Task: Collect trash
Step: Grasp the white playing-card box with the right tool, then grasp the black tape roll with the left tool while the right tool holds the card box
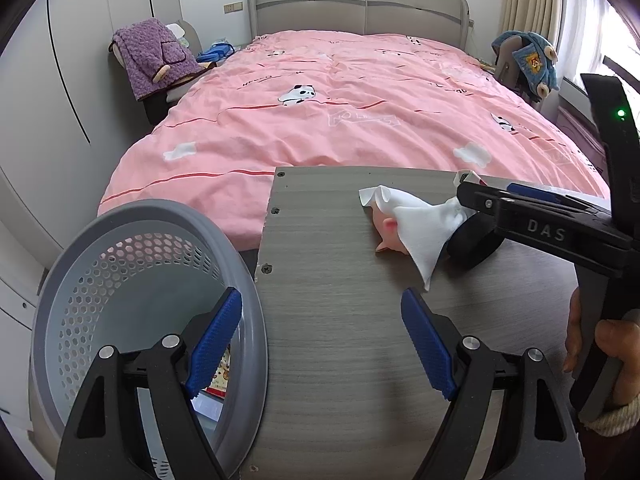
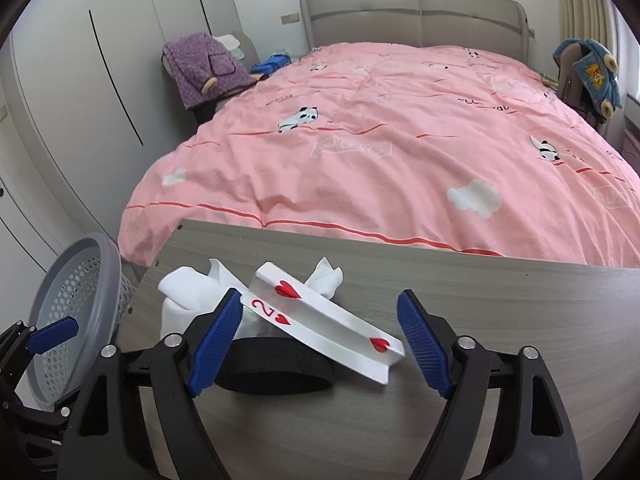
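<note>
My right gripper [image 2: 316, 344] stands wide open, holding nothing; a folded two-of-hearts card [image 2: 324, 320] lies between its blue pads without touching them, on top of a black ring [image 2: 276, 372]. Crumpled white tissue [image 2: 188, 292] sits just beyond my left pad. My left gripper [image 1: 322, 344] is open and empty too, over the grey table [image 1: 340, 320], with the grey perforated basket [image 1: 100, 264] at its left.

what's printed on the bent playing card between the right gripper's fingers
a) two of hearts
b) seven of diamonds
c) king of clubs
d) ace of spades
a: the folded playing card lying over the black ring on the table shows a red 2 and red hearts, between the open jaws of the right gripper.
</note>
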{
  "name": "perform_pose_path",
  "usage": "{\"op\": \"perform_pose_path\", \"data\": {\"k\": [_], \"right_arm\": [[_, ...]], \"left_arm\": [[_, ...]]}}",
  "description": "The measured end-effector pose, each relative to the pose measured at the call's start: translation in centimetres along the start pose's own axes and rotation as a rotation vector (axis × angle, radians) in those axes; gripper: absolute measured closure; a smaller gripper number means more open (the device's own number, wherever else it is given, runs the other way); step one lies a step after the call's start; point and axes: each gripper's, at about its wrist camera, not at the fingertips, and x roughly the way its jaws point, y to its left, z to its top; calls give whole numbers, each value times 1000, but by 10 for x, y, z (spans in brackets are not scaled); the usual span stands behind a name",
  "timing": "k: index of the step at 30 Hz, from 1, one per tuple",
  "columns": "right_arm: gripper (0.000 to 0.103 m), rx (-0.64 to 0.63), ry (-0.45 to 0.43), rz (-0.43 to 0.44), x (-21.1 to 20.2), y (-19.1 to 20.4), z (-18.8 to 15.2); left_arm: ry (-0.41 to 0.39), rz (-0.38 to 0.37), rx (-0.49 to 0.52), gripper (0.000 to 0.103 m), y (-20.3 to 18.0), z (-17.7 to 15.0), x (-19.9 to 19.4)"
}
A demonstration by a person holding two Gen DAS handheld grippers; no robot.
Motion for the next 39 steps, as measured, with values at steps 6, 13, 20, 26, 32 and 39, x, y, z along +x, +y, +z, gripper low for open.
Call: {"op": "perform_pose_path", "data": {"k": [6, 13, 20, 26, 32, 39], "right_arm": [[47, -22, 12, 2, -2, 4, -5], [58, 16, -2, 25, -18, 1, -20], [85, 104, -23, 40, -37, -16, -34], [86, 162, -35, 35, -54, -31, -51], [86, 198, -20, 10, -55, -47, -59], [59, 181, -44, -22, -64, -46, -60]], "left_arm": [[0, 0, -4, 25, 0, 0, 1], [-3, -4, 2, 25, -1, -1, 0], [-9, -13, 16, 25, -9, -3, -5], [-14, -23, 38, 25, -20, -5, -10], [-13, -39, 63, 25, -33, -8, -14], [-20, -43, 80, 25, -41, -9, -18]]}}
